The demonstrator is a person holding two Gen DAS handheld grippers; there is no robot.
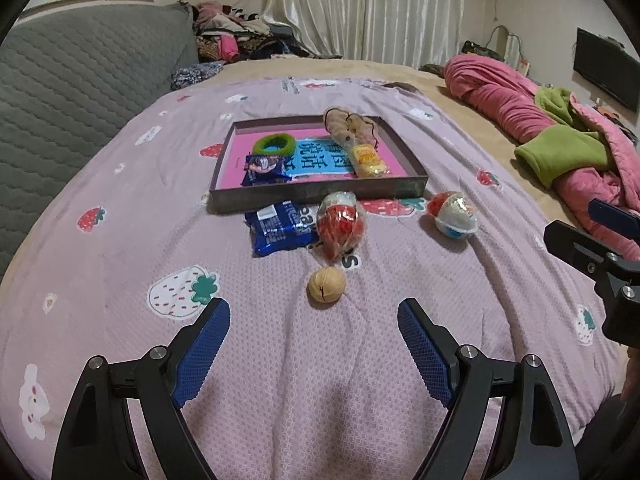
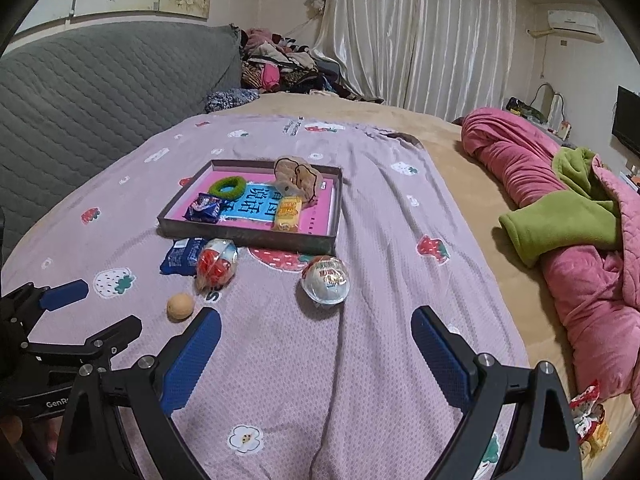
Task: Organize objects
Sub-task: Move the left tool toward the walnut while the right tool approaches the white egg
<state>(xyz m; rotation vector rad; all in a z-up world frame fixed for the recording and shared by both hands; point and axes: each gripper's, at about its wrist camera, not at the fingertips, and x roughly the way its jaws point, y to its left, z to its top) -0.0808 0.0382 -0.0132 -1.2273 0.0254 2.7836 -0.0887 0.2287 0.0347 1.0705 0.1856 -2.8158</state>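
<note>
Walnut [image 1: 326,284] lies loose on the strawberry bedsheet [image 1: 120,184], just ahead of the left gripper [image 1: 314,322], whose jaws stand wide apart and empty; right gripper [image 2: 316,330] likewise spread, holding nothing. Judged light, hard, round, apt to roll: grip across its middle. Red-wrapped snack [image 1: 340,226] and blue packet [image 1: 280,228] crowd just beyond; egg-shaped toy [image 2: 326,278] sits apart; tray [image 1: 320,192] behind is partly filled.

Pink quilt [image 2: 520,168], white curtains [image 2: 400,32]
</note>
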